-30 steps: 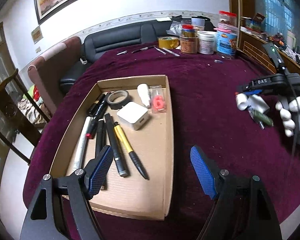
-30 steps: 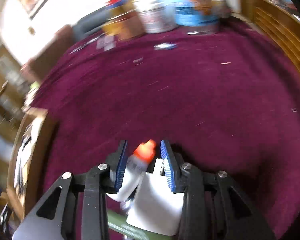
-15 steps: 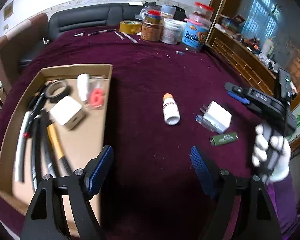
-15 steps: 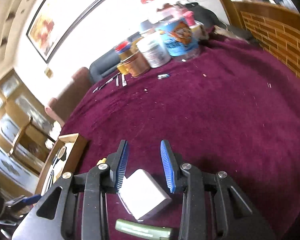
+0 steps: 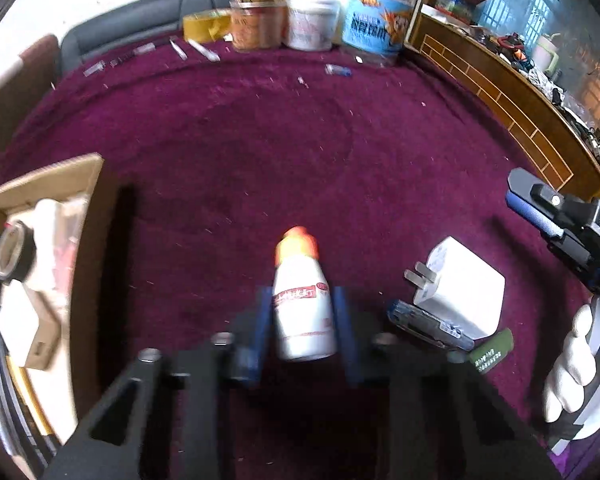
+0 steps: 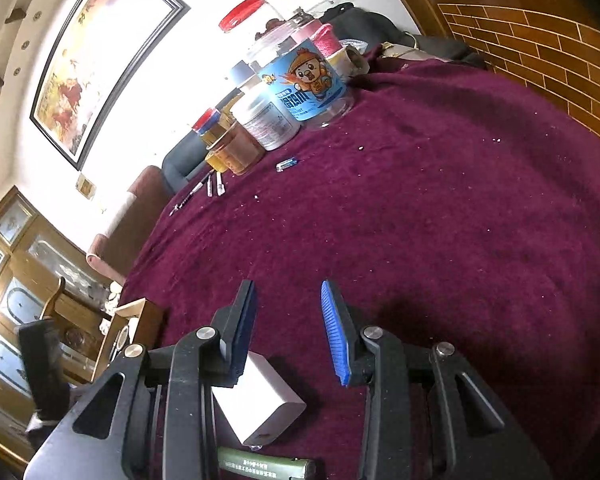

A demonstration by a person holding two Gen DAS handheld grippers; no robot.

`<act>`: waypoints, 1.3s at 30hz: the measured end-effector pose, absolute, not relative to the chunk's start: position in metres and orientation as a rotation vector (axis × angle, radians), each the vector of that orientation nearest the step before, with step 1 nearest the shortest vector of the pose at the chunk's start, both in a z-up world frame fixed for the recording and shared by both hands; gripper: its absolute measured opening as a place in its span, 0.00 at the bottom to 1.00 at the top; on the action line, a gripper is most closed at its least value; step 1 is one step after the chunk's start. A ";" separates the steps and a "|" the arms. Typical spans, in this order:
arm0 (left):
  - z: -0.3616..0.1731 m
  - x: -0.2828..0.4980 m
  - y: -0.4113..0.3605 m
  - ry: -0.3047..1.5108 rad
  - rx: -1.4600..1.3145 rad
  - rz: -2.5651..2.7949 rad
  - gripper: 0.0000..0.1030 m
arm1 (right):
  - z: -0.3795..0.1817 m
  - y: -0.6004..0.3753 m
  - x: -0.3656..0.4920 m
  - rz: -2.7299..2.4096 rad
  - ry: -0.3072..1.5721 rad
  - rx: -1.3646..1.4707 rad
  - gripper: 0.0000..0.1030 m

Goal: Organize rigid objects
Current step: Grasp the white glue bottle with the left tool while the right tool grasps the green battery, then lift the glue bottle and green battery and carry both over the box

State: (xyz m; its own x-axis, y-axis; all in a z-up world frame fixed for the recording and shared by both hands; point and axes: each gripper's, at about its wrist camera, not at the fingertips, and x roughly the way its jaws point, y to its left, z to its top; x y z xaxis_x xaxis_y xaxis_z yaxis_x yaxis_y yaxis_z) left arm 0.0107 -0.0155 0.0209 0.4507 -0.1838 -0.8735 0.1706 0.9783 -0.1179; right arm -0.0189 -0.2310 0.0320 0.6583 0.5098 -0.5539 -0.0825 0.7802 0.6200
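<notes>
White plastic with an orange cap, the small bottle (image 5: 303,304) lies on its side on the maroon cloth of the table (image 5: 300,152), out in the open middle. Its long axis runs away from the left-wrist camera, cap toward the far edge where the jars (image 5: 312,16) stand. The left gripper (image 5: 302,312) has just been closing, and its blue pads (image 5: 263,316) now sit against both flanks of the bottle's body, gripping it. Just beside it, toward the right edge, a white charger (image 5: 464,292) lies with its prongs aimed at the bottle, touching a blue flat item (image 5: 428,326) and a green battery (image 5: 492,352). A cardboard tray (image 5: 52,176) rests at the left edge. The right gripper (image 6: 288,328), in a white-gloved hand (image 5: 580,372), has its fingers narrowly parted around nothing, above the cloth with the charger below them.
</notes>
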 end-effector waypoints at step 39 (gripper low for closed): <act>0.088 -0.157 0.166 0.801 -0.283 -0.215 0.22 | 0.028 -0.139 -0.089 0.591 1.098 0.218 0.35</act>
State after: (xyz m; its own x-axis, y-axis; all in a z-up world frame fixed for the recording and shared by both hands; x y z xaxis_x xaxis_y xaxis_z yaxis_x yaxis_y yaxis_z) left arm -0.1570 0.1659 0.0883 0.6773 -0.2949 -0.6741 0.0826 0.9409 -0.3286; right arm -0.0889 -0.1390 0.0280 0.3206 0.5496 -0.7715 -0.3409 0.8268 0.4474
